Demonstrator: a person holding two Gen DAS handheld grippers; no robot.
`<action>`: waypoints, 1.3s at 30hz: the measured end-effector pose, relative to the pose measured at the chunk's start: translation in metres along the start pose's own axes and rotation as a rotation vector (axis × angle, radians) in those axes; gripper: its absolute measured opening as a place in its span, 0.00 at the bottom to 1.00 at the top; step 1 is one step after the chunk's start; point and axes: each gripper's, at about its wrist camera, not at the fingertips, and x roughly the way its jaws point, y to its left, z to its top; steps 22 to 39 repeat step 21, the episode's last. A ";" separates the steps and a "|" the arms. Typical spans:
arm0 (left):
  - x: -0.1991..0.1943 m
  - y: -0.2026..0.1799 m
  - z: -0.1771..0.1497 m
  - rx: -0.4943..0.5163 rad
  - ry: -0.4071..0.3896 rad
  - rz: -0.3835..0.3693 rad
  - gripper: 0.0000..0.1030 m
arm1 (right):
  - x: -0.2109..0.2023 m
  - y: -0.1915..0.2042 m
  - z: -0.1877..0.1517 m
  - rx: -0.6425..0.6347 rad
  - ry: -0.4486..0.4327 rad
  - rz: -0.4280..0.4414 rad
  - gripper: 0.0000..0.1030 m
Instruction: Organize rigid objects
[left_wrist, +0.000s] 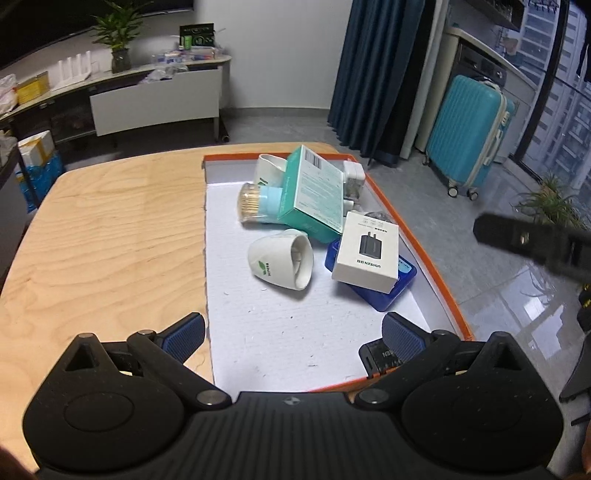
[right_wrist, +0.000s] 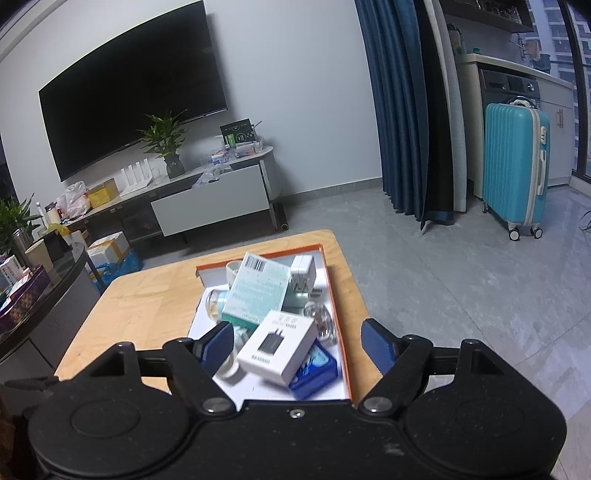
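The left gripper (left_wrist: 293, 334) stands with its jaws spread wide and nothing between them — its blue pads (left_wrist: 184, 338) touch no object. It hangs over the near end of the orange-rimmed tray (left_wrist: 436, 275), tilted downward, its left finger above the wooden table (left_wrist: 110, 240) and its right finger above a small black box (left_wrist: 380, 356) lying in the tray's near right corner.

Farther in, a white cup (left_wrist: 282, 264) lies on its side on the tray's white liner, with a toothpick jar (left_wrist: 256, 203) and a teal box (left_wrist: 314, 194) behind it. To the right, a white charger box (left_wrist: 365, 253) rests on a blue case (left_wrist: 384, 291).

The right gripper (right_wrist: 297, 343) also has its jaws well apart and grips nothing — it is held above the tray's near end, angled gently downward, with the charger box seen between its fingers but not touched. In the left wrist view it shows only as a blurred dark shape at the right edge, off the table.
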 end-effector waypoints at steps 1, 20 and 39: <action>-0.001 -0.001 -0.002 0.002 0.003 0.003 1.00 | -0.002 0.001 -0.002 0.001 0.000 0.002 0.87; -0.012 -0.001 -0.018 -0.023 0.000 0.041 1.00 | -0.015 0.013 -0.024 -0.005 0.016 0.012 0.88; -0.012 -0.001 -0.018 -0.019 0.005 0.047 1.00 | -0.015 0.014 -0.025 -0.006 0.018 0.012 0.88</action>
